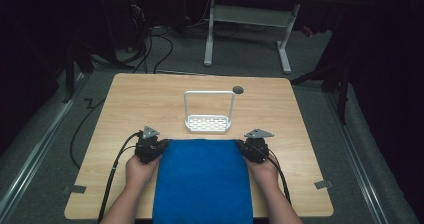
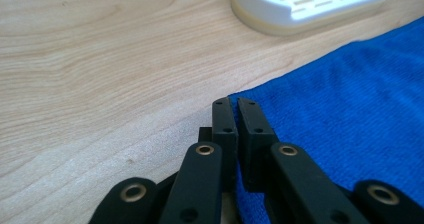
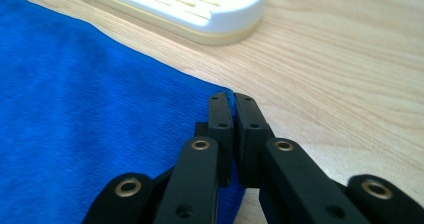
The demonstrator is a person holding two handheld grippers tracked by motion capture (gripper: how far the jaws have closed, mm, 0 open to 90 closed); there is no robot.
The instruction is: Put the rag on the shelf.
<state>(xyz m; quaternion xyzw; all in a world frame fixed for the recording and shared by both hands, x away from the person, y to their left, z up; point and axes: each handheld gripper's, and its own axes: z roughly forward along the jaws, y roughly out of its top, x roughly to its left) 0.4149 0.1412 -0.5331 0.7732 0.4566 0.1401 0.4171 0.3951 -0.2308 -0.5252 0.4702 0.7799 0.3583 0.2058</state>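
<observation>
Jaws of my left gripper [image 2: 234,104] and right gripper [image 3: 233,98] were clamped on the blue cloth's [image 1: 202,179] two far corners. Cloth lay flat, just short of the white rack [image 1: 208,124]. Judged progress: corners secured; no fold or lift made yet.

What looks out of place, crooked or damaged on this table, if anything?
Nothing stands out. The blue cloth lies flat and square, each far corner pinched by the left gripper and right gripper. The white rack stands upright beyond it, apart from the cloth.
</observation>
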